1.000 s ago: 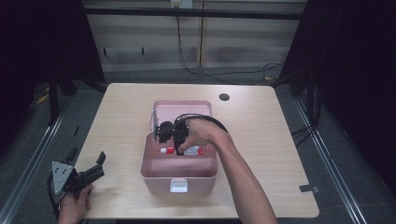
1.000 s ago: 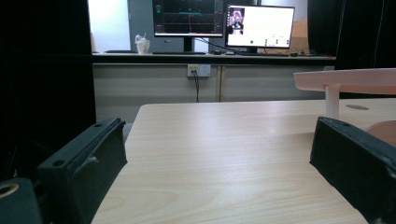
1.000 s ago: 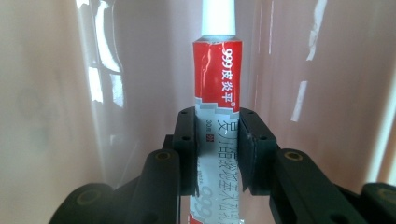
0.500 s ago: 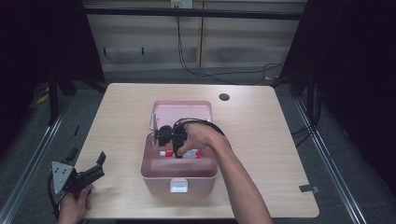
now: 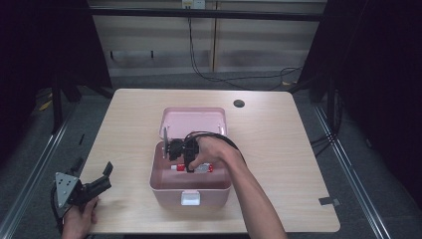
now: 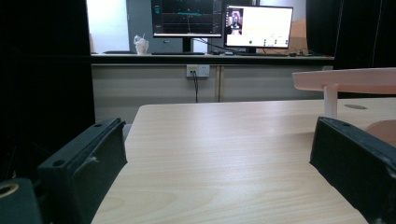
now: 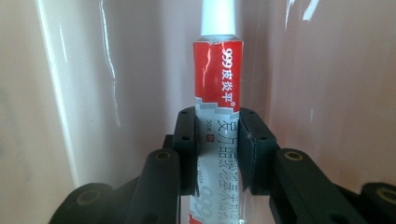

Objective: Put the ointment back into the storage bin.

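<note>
a: where's the tube right now?

b: the red and white tube (image 7: 218,116) lies low inside the pink box (image 5: 219,188), near the middle of the table (image 5: 278,134). in the high view it stretches sideways across the box floor, its white cap toward the left.

a: and the right gripper (image 7: 218,154)?

b: reached down into the box, its jaws closed on the tube. in the right gripper view the tube runs lengthwise between them, one jaw pressed to each side of its grey lower part, while the red band and white cap stick out beyond the jaw tips.

a: is the box open?

b: yes, its lid (image 5: 195,121) stands tipped back on the far side.

a: the left gripper (image 5: 94,186)?

b: down at the near left corner of the table, well apart from the box. its jaws are spread wide with just bare tabletop between them.
</note>
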Tool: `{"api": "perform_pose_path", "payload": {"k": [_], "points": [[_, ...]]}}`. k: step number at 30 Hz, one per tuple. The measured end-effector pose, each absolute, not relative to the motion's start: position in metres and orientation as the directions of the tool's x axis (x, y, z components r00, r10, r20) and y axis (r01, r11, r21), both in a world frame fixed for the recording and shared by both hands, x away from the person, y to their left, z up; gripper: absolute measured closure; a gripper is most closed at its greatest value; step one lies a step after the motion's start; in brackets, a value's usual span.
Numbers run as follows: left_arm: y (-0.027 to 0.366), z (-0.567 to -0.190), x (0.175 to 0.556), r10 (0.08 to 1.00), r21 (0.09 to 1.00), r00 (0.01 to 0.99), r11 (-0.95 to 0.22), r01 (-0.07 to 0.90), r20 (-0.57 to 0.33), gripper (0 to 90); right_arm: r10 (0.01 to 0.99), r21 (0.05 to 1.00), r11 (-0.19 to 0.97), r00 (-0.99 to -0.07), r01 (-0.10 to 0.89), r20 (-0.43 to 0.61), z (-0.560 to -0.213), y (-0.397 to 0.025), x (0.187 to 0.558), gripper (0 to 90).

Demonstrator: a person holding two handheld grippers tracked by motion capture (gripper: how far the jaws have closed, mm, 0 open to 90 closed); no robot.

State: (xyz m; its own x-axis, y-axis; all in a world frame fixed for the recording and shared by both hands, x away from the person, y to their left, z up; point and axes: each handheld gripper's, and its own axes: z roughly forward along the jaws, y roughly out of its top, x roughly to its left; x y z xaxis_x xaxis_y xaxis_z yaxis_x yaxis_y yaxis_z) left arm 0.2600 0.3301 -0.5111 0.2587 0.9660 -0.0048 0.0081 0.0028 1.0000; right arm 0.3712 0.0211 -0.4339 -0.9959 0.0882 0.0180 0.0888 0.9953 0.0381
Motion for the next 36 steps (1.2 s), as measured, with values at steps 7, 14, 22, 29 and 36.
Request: {"api": "perform_pose_path", "payload": {"k": [7,14,22,29,36], "points": [[0.33,-0.511,0.26,0.966,1.0,0.258,0.002,0.009,-0.004,3.4,0.081,0.033,0.996,-0.997,0.08,-0.014,-0.438,0.025,0.367,71.3],[0.33,-0.511,0.26,0.966,1.0,0.258,0.001,0.009,-0.003,3.4,0.075,0.039,0.997,-0.996,0.073,-0.049,-0.442,0.026,0.362,71.3],[0.33,-0.511,0.26,0.966,1.0,0.257,0.0,0.009,-0.003,3.4,0.084,0.025,0.996,-0.995,0.083,-0.058,-0.45,0.027,0.36,71.3],[0.33,-0.511,0.26,0.965,1.0,0.262,-0.001,0.008,-0.001,3.4,0.091,0.043,0.995,-0.993,0.088,-0.078,-0.451,0.028,0.36,71.3],[0.33,-0.511,0.26,0.964,1.0,0.265,0.003,0.006,-0.004,3.4,0.099,0.032,0.995,-0.992,0.096,-0.083,-0.455,0.027,0.36,71.3]]}}
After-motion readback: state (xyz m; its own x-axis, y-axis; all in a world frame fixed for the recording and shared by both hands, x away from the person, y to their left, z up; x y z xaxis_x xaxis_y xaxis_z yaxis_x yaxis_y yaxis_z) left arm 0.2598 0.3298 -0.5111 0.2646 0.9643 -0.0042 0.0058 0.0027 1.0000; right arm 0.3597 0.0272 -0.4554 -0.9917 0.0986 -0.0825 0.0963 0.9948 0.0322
